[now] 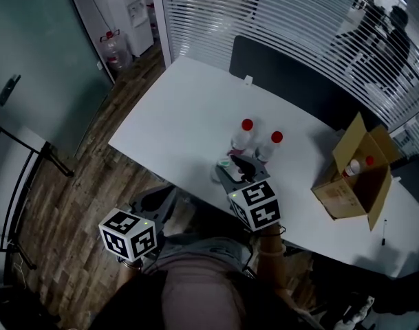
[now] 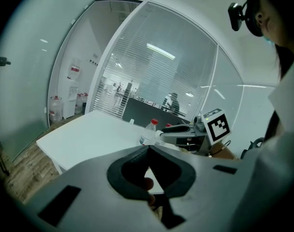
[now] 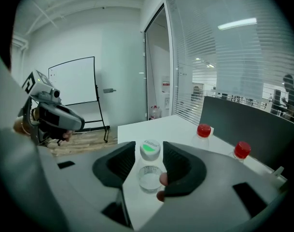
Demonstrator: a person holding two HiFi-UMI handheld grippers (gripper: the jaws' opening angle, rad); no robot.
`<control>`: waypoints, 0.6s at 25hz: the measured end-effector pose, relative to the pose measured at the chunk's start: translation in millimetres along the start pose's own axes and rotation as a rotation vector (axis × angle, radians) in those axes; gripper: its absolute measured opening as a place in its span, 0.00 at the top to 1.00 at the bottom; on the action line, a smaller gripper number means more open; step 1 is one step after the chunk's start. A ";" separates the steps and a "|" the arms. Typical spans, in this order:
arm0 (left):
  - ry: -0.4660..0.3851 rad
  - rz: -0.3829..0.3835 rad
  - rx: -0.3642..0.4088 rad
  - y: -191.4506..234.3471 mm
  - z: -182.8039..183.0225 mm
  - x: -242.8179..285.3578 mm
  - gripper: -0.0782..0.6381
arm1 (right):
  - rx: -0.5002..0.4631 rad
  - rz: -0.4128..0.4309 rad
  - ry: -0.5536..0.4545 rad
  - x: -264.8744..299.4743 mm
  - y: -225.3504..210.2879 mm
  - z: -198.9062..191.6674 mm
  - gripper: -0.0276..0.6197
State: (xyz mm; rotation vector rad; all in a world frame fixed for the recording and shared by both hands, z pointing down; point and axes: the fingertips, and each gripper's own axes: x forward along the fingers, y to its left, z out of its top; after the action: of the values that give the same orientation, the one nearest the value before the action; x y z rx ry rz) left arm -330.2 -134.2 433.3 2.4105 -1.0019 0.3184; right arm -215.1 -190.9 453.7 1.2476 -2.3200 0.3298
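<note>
L gripper (image 2: 147, 150) off the bench (image 1: 181, 108) edge, fingers together, nothing between; R gripper (image 3: 149, 145) over bench, fingers apart either side of small green-capped bottle (image 3: 149, 178) resting on bench, red-capped bottles (image 1: 245, 136) just beyond.

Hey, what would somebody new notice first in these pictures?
Two red-capped bottles stand on the white table, just beyond the right gripper, whose parted jaws flank a small white-capped bottle. An open cardboard box at the table's right end holds another red-capped bottle; the left gripper, jaws together, hangs off the table's near edge.
</note>
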 end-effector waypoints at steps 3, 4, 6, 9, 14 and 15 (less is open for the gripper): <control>-0.007 -0.002 -0.002 -3.7 1.2 1.1 0.88 | 0.002 -0.007 -0.015 -6.9 -0.9 2.6 0.70; -0.010 -0.004 -0.003 -5.5 1.4 2.1 0.88 | 0.001 -0.008 -0.020 -9.5 -1.6 3.2 0.70; -0.012 -0.008 -0.005 -9.7 1.6 4.4 0.88 | -0.003 -0.008 -0.027 -15.3 -3.0 4.1 0.70; -0.016 -0.016 -0.006 -17.5 2.6 7.8 0.88 | -0.004 -0.014 -0.039 -25.9 -6.7 6.1 0.70; -0.027 -0.028 -0.010 -32.8 4.4 15.0 0.88 | -0.005 -0.024 -0.055 -43.7 -16.2 6.6 0.70; -0.028 -0.030 -0.012 -36.4 4.3 16.9 0.88 | -0.004 -0.026 -0.056 -47.3 -18.5 5.9 0.71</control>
State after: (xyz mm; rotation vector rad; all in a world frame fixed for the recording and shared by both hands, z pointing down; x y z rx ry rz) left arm -292.4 -124.7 423.2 2.4231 -0.9758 0.2679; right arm -179.3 -169.8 423.8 1.2992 -2.3486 0.2847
